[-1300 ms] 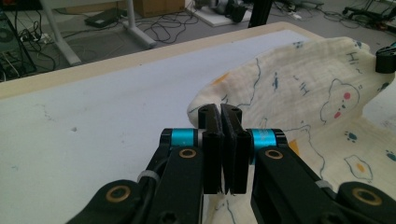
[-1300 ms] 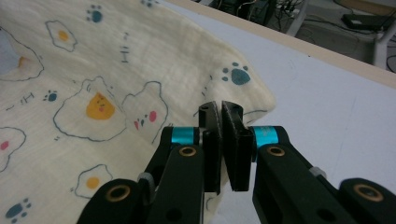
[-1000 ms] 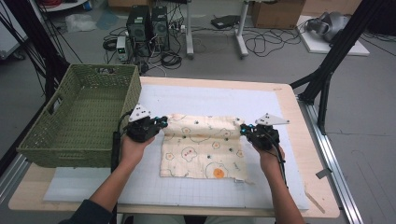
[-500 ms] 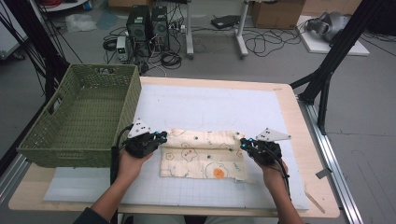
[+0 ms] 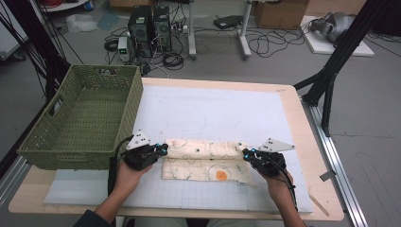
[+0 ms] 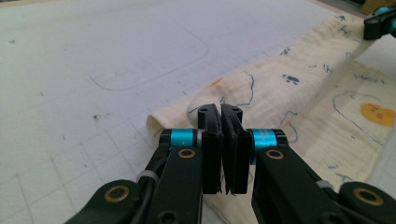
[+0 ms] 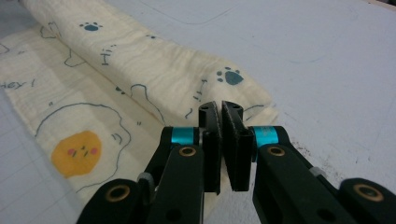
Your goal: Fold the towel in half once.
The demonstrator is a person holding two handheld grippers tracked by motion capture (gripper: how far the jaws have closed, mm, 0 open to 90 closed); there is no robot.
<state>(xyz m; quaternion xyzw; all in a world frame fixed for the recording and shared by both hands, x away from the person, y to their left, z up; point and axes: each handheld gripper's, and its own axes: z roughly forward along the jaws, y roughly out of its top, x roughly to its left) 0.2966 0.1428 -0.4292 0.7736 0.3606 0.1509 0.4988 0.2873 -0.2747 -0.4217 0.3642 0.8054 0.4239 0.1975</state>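
Note:
A cream cloth point(image 5: 203, 163) printed with paw marks and a fried egg lies on the white gridded mat point(image 5: 213, 113), its far edge rolled over toward the person. My left gripper point(image 5: 163, 150) is shut on the fold's left end, and my right gripper point(image 5: 246, 154) is shut on its right end. In the left gripper view the jaws point(image 6: 220, 112) are pressed together over the cloth point(image 6: 280, 88), with the right gripper point(image 6: 380, 25) far off at the top right. In the right gripper view the jaws point(image 7: 220, 109) pinch the corner of the cloth point(image 7: 140, 65).
A green woven basket point(image 5: 105, 70) stands on the table's left side, close to my left hand. The mat stretches beyond the cloth to the wooden table edge point(image 5: 293, 99). Black frame legs, cables and computer boxes stand on the floor behind.
Both grippers have moved toward the person and slightly down, drawing the cloth's far edge with them. The fold now lies nearer the front and the cloth looks narrower.

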